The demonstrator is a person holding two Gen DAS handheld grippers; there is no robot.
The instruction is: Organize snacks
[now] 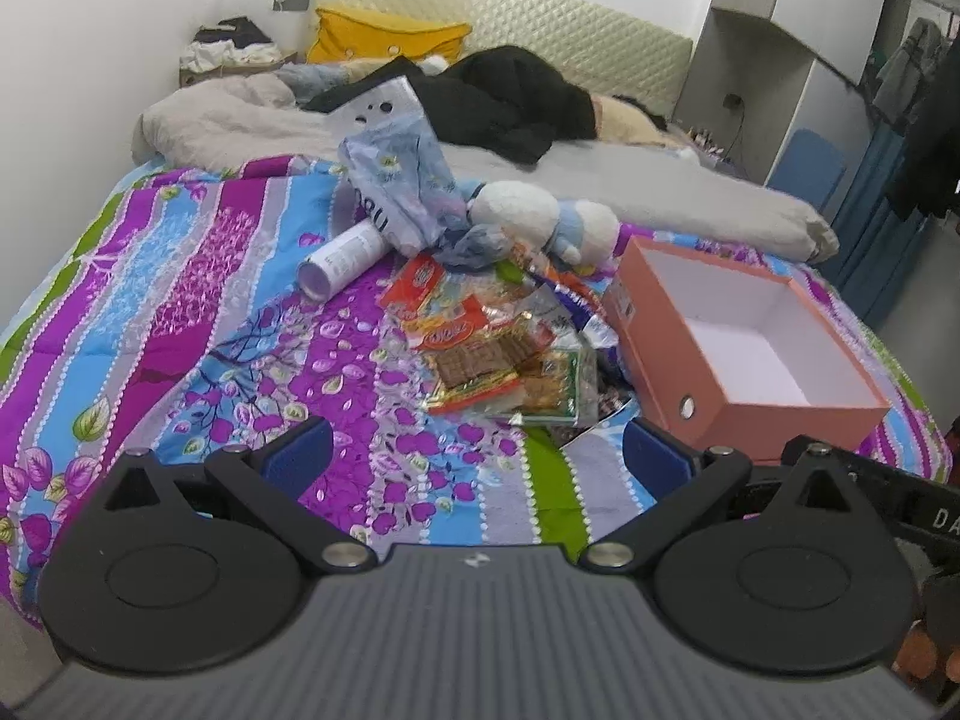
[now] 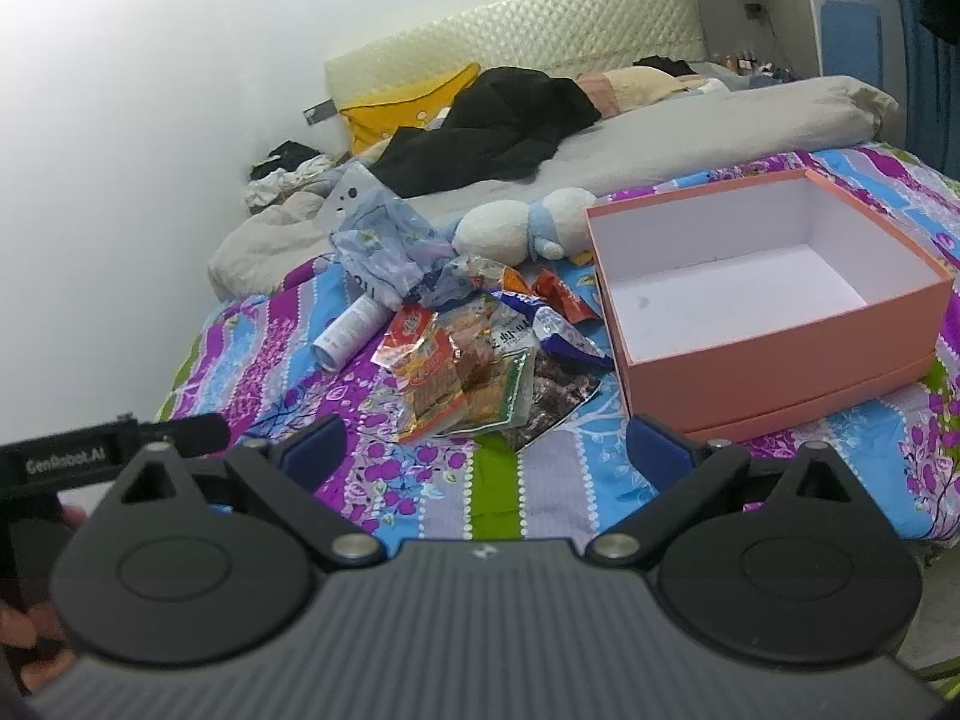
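Both tongs are spread wide and pinching nothing: my left gripper [image 1: 477, 450] sits low in its frame over bare quilt, and my right gripper [image 2: 489, 447] hangs the same way in its own view, with the 2 blue pads of each well apart. I read this as the very start of the job, the approach before the 1st pick. The snack pile [image 1: 501, 354] lies at the centre of the left view, on the flowered quilt [image 1: 240, 324], a loose heap of foil and clear packets overlapping one another; in the right view the same heap [image 2: 474, 372] sits just above the gap between my fingers. The pink box [image 1: 738, 348] stands open and empty at right of centre, just beside the heap, and it fills the right half of the right view [image 2: 774, 354]. Behind the heap, toward the upper middle, are a crumpled blue plastic bag [image 1: 402, 180], a white tube [image 1: 345, 258] lying on its side and a plush toy [image 1: 540, 216], none of which I count as snacks. My next move, as I judge it, is to bring 1 gripper down on the nearest packet at the heap's lower edge, close on a single wrapper and not 2 stacked ones, then carry it over the box wall. Slippery foil may slide out of the pads.
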